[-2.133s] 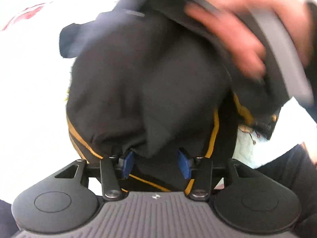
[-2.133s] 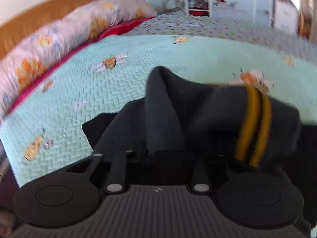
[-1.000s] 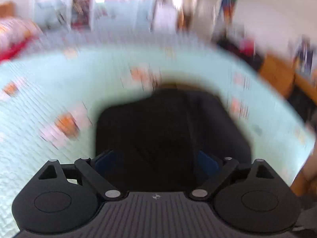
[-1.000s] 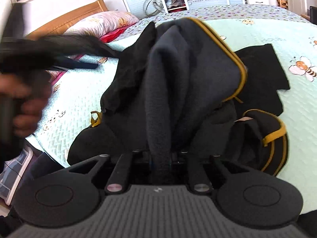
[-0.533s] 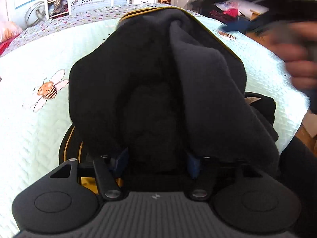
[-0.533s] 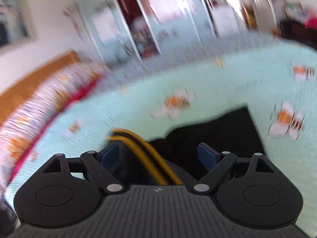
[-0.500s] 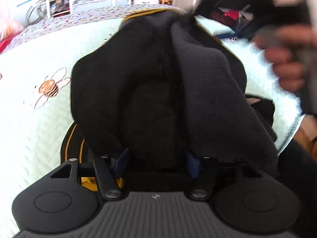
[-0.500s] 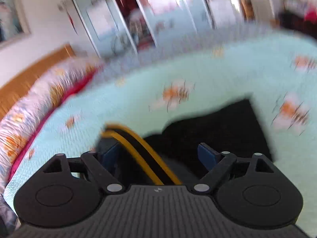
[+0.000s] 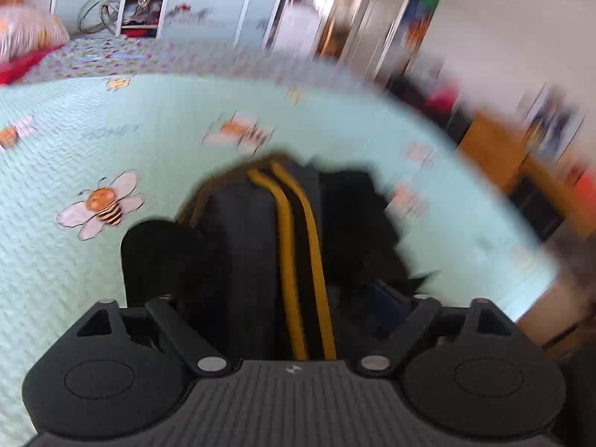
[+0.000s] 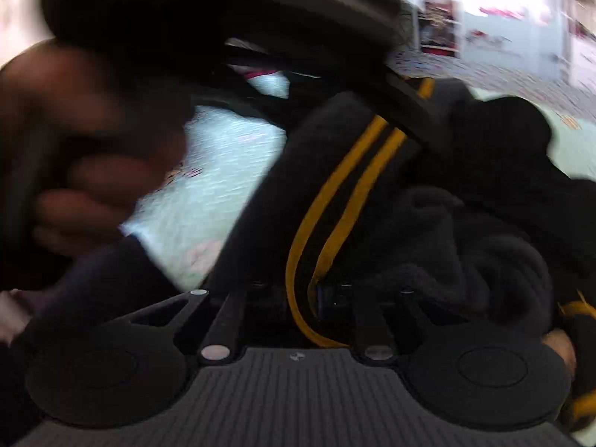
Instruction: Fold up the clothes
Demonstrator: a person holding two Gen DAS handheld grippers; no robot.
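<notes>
The right gripper (image 10: 329, 298) is closing its jaws on a bunched fold of the dark jacket (image 10: 428, 223), and the pads are pinching the cloth right beside the two yellow stripes (image 10: 346, 193), probably because that striped edge gives a firm seam to pull the fold by. The left gripper (image 9: 283, 298) is opening its jaws wide, and the striped part of the jacket (image 9: 260, 246) is lying between them without either pad pressing it, so that hand is letting the cloth go or lining up for a new hold; the blur makes it hard to say which. From the jacket outward, the rest of the garment is lying heaped on the bee-print bedspread (image 9: 111, 141), which is serving as the flat folding surface. Beyond the jacket, a hand (image 10: 93, 171) is gripping the other tool's handle, blurred by motion. Past the far edge of the bedspread, an open shelf unit (image 9: 138, 0) is holding jumbled items too smeared to name.
</notes>
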